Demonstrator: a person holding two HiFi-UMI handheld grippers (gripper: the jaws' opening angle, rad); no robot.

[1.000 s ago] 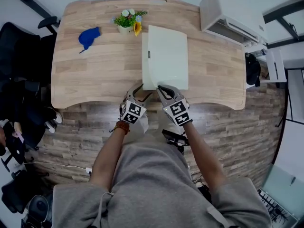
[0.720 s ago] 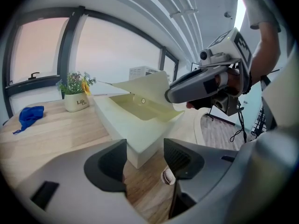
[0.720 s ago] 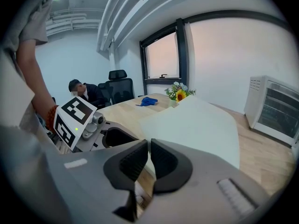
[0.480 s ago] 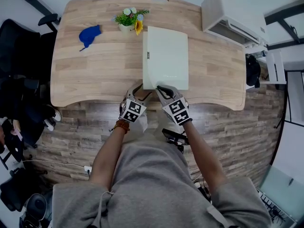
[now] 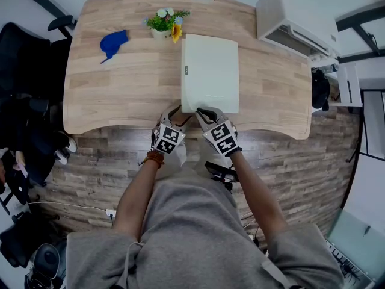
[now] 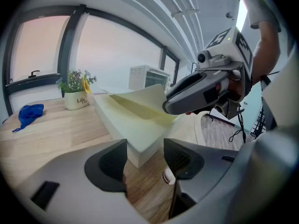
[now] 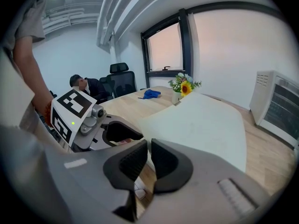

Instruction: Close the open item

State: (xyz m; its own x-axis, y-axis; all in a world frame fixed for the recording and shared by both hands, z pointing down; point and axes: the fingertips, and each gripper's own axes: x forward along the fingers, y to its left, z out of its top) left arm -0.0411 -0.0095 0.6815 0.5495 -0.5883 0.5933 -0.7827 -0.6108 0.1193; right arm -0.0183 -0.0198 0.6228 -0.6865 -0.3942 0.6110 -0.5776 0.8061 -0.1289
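Table (image 5: 120,95): pale wood, seen from above, person standing at its near edge.

Box (image 5: 210,71): flat, cream-white, lying a little right of the table's middle. Its near end reaches almost to the near edge of the table. In the left gripper view its lid (image 6: 140,99) stands slightly raised at the near end, with a wedge of shadow between lid and base that narrows toward the far end. So the box is not fully closed.

Left tongs (image 5: 178,115): at the box's near left corner, spread wide. That corner sits just ahead of the gap. Neither pad touches it and nothing is gripped.

Right tongs (image 5: 201,110): over the near edge of the lid, close beside the left tongs. The pads are nearly pressed together with only a thin slit between them, and nothing is in the slit. From the left gripper view the raised lid edge runs up to the underside of these tongs. I cannot tell whether they actually bear on it.

Also on the table:
- Flower pot (image 5: 163,27) just beside the box's far left corner.
- Blue cloth (image 5: 112,45) well to the left, apart from everything else.

White appliance (image 5: 298,14) past the table's far right corner. Black office chair (image 7: 120,76) at the table's left end.
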